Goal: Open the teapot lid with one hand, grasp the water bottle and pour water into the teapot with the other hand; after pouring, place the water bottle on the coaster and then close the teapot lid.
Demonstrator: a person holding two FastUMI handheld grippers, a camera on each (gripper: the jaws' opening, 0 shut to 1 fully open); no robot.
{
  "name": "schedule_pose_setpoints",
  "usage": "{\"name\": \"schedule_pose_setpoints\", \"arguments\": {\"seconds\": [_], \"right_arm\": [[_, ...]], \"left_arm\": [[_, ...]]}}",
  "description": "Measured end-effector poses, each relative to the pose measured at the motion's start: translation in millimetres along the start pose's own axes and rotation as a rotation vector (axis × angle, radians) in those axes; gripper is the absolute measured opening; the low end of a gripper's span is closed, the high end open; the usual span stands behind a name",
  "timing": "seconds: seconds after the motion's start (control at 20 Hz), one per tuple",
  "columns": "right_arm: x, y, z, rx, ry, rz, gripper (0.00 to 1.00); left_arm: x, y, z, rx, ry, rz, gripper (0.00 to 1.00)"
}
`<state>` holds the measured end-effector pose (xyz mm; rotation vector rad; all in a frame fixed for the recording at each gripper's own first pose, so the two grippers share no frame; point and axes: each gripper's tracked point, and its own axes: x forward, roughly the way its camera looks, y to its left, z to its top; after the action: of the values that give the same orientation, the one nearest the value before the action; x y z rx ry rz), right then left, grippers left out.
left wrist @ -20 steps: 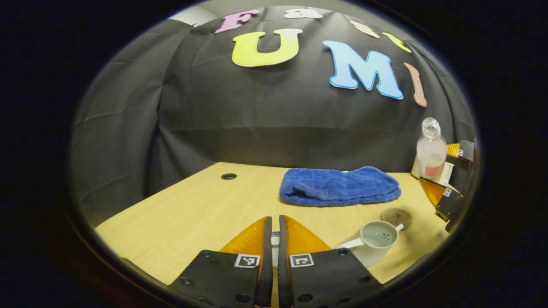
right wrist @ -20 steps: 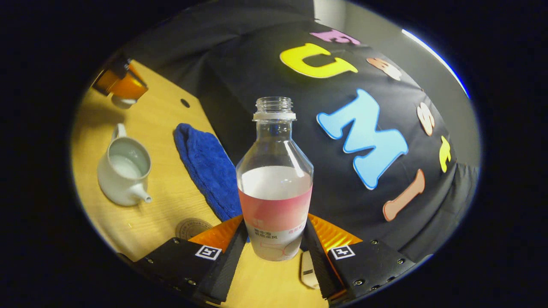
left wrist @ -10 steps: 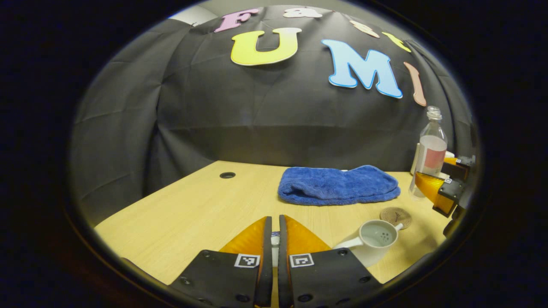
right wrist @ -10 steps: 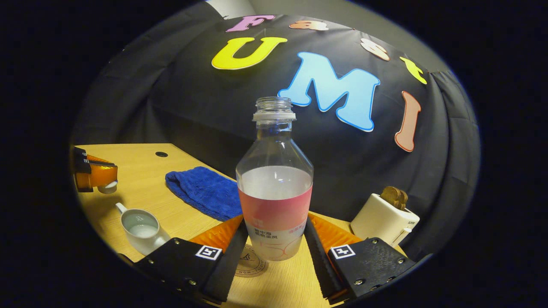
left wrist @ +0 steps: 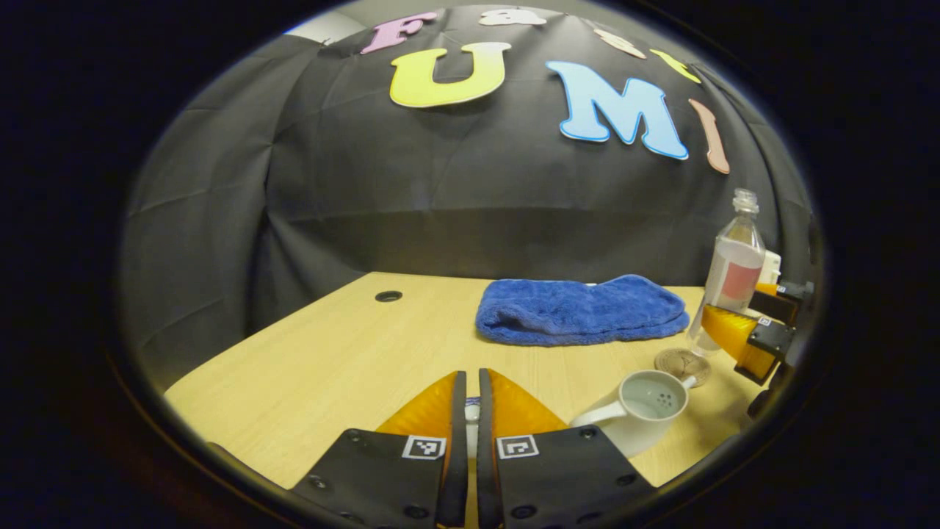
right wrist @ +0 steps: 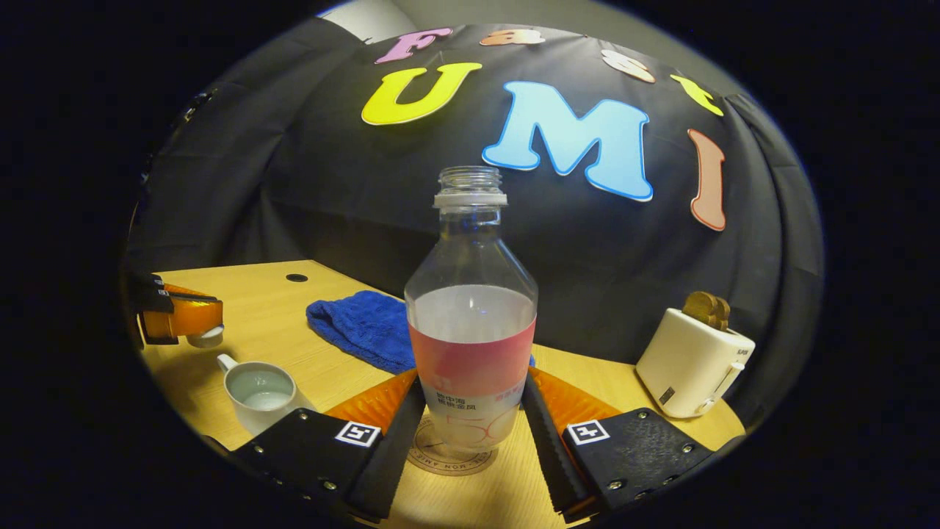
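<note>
In the right gripper view, the water bottle (right wrist: 470,323) is clamped upright between both fingers of the right gripper (right wrist: 470,433) at centre frame, its base over the coaster (right wrist: 440,457); contact with the coaster cannot be judged. The uncovered teapot (right wrist: 258,393) is seen at lower left, a blue towel (right wrist: 360,328) behind it, a toaster (right wrist: 694,361) at right. In the left gripper view, the left gripper (left wrist: 467,422) is clenched on the teapot lid (left wrist: 472,415) at bottom centre, above the table (left wrist: 338,360).
</note>
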<state>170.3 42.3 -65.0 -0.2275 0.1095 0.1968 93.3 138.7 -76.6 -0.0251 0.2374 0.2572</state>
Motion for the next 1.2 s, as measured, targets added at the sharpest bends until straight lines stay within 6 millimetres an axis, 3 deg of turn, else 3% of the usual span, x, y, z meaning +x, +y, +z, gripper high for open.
{"name": "schedule_pose_setpoints", "arguments": {"seconds": [0.7,0.9,0.95,1.2], "right_arm": [[9.3,0.3,-20.2,0.152,0.06,0.05,0.77],[7.3,-3.6,-21.3,0.15,0.064,0.038,0.81],[7.7,-4.4,-22.0,0.153,0.066,0.038,0.86],[4.0,-8.4,-23.8,0.171,0.073,0.033,0.88]], "left_arm": [[-1.0,-6.1,-0.4,0.006,0.001,-0.015,0.12],[-1.5,-8.4,0.5,0.009,-0.001,-0.019,0.12],[-2.3,-9.3,0.8,0.01,-0.003,-0.023,0.12],[-4.0,-22.3,7.0,0.01,-0.028,-0.062,0.12]]}}
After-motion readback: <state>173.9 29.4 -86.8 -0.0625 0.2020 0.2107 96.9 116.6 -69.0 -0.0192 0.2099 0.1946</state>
